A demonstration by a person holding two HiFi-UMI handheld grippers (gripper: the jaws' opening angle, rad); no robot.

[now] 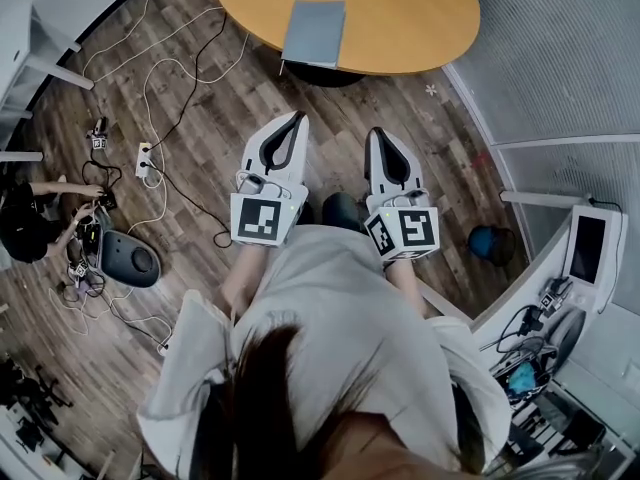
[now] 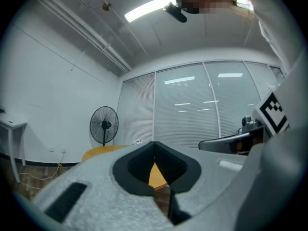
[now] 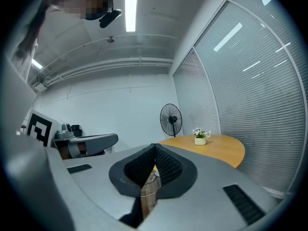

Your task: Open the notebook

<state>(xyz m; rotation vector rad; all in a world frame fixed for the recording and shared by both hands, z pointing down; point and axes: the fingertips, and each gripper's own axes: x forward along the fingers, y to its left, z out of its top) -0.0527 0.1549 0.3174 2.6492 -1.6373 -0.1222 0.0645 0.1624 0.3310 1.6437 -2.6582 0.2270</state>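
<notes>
**Left tool (image 1: 296, 118) and right tool (image 1: 379, 133) both closed and empty; the notebook (image 1: 314, 33) lies shut on the table (image 1: 420, 18) ahead of them.**

We hold the two tools side by side and level above the wooden floor (image 1: 200, 168). Each has its jaws pressed together at the tips, with nothing between them. We see the grey-blue notebook lying closed at the near edge of the round wooden table. It is ahead of both tools, a little more in line with the left one, and well apart from either. Farther out on the table, ahead and right of the right tool, stands a small pot of flowers (image 3: 200, 137). A standing fan (image 2: 104, 124) rises beyond the table, left of where the left tool points. White cables (image 1: 160, 88) trail over the floor to the left of the left tool.
</notes>
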